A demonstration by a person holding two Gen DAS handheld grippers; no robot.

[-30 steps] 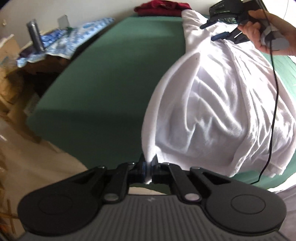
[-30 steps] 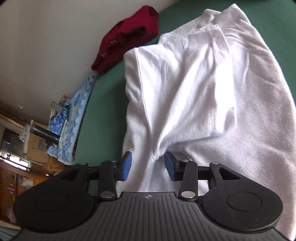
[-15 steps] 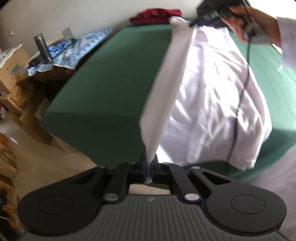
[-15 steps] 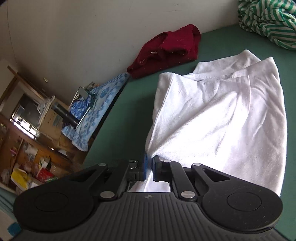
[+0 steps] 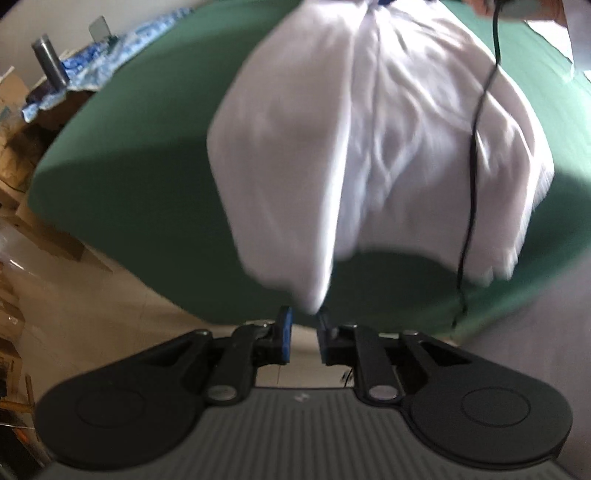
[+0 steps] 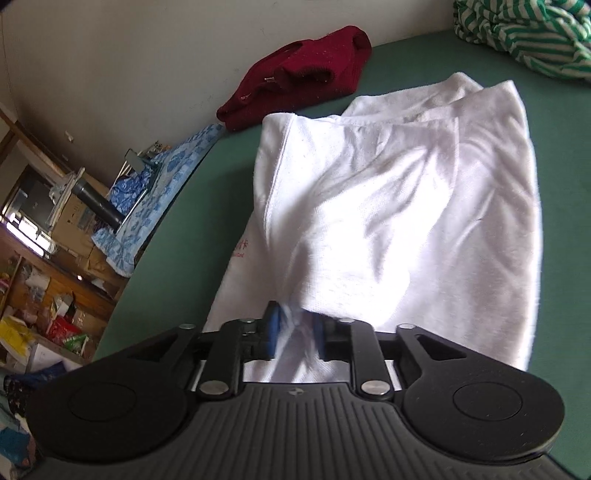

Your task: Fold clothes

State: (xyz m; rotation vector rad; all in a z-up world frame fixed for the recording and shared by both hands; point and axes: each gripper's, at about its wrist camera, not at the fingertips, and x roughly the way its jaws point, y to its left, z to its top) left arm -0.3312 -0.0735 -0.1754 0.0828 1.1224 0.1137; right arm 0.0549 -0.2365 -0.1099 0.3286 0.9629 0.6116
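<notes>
the white shirt (image 5: pixel 369 140) lies rumpled across the green surface (image 5: pixel 140 158), filling the centre and upper right of the left wrist view, with its blurred lower corner hanging just above the left hand-held gripper (image 5: pixel 303 334), whose jaws are opening and no longer pinch the cloth. in the right wrist view the right hand-held gripper (image 6: pixel 295 334) sits at the bottom centre, its jaws opening with a fold of the shirt (image 6: pixel 388 206) between them, not pressed. a dark red garment (image 6: pixel 299 77) lies at the upper centre by the wall and a green striped garment (image 6: pixel 524 33) in the upper right corner.
</notes>
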